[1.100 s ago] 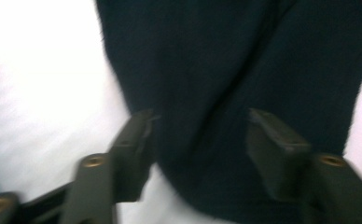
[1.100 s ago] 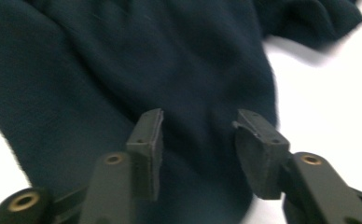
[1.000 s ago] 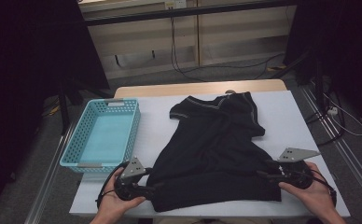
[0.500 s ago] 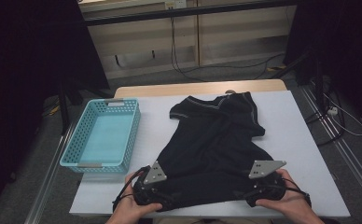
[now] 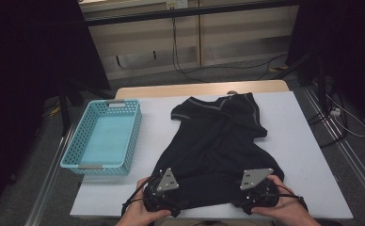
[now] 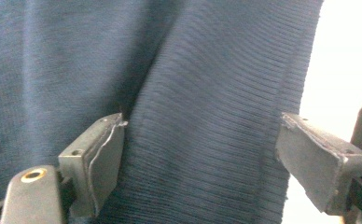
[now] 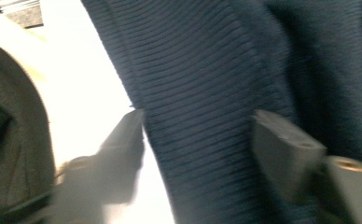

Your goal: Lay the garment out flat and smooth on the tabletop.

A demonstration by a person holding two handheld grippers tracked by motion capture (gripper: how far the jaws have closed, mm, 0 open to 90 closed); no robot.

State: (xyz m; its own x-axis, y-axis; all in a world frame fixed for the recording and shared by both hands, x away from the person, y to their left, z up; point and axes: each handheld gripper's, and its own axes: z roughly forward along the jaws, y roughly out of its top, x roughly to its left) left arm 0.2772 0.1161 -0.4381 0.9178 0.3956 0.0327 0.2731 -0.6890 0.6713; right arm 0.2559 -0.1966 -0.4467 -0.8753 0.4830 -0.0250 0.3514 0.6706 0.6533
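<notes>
One dark shirt, ribbed hem between two unclenched grippers, left and right, jaws just closing; one blue basket beyond left.

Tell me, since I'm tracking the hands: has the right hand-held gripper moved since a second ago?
Yes. The right hand-held gripper has slid inward along the table's near edge, away from the right corner, onto the dark shirt's hem.

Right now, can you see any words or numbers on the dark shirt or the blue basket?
None: no words, numbers or signs can be read anywhere.
The dark navy ribbed shirt shows plain cloth, with no print or label.
The light blue plastic basket has two small pale tabs on its rims, too small to tell if anything is written on them.
</notes>
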